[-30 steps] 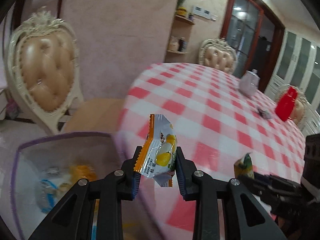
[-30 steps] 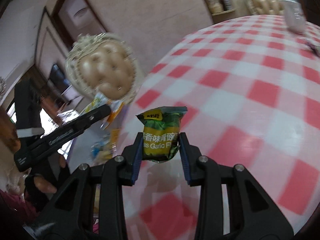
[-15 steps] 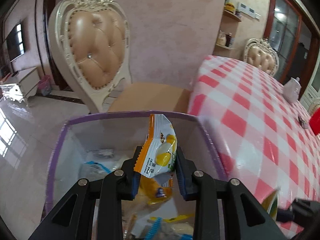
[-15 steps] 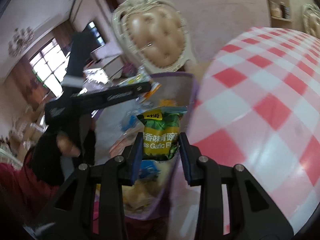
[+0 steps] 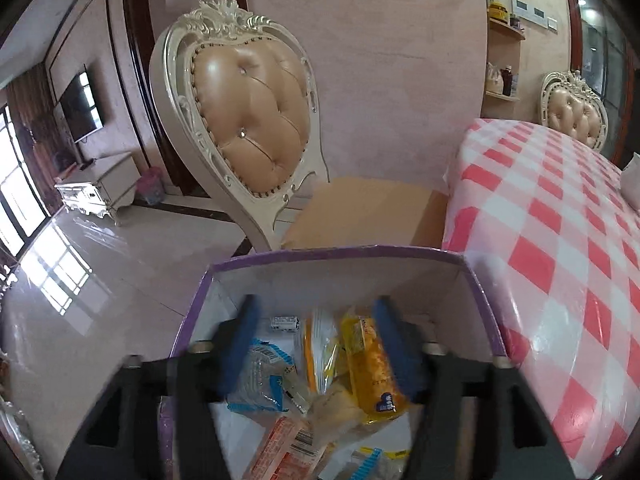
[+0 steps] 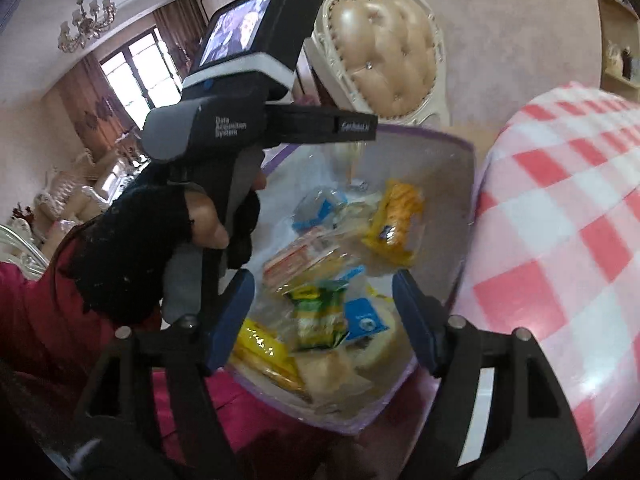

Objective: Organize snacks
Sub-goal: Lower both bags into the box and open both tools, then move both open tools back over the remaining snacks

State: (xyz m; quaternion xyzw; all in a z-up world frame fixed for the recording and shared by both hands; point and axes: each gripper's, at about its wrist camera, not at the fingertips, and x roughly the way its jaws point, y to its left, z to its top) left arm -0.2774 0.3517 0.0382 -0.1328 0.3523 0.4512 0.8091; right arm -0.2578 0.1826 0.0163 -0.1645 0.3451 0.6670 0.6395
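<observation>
Both your grippers are hanging over the box [image 5: 476,300], and both sets of jaws have just been opening. Left gripper [image 5: 316,344]: jaws apart, blurred, nothing pinched; the orange-edged pack [image 5: 316,352] is dropping or lying edge-up between them, inside the box. Right gripper [image 6: 324,320]: jaws apart, the green pack [image 6: 318,318] is sitting loose between them on the pile, pads not touching it.

Risks, as I'm judging them:
- The box is sitting off the table [image 5: 560,240] edge, apparently on your lap. Any nudge from a finger while you're pulling out could tip it.
- The pile is getting high at the near wall. Loose packs could be sliding over the rim.
- Your two grippers are working close together; the left one [image 6: 280,120] is crossing right above the box, so a clash is possible.

Readable text: "Data Acquisition System" on the left gripper body. Pack lettering is too blurred to read.
</observation>
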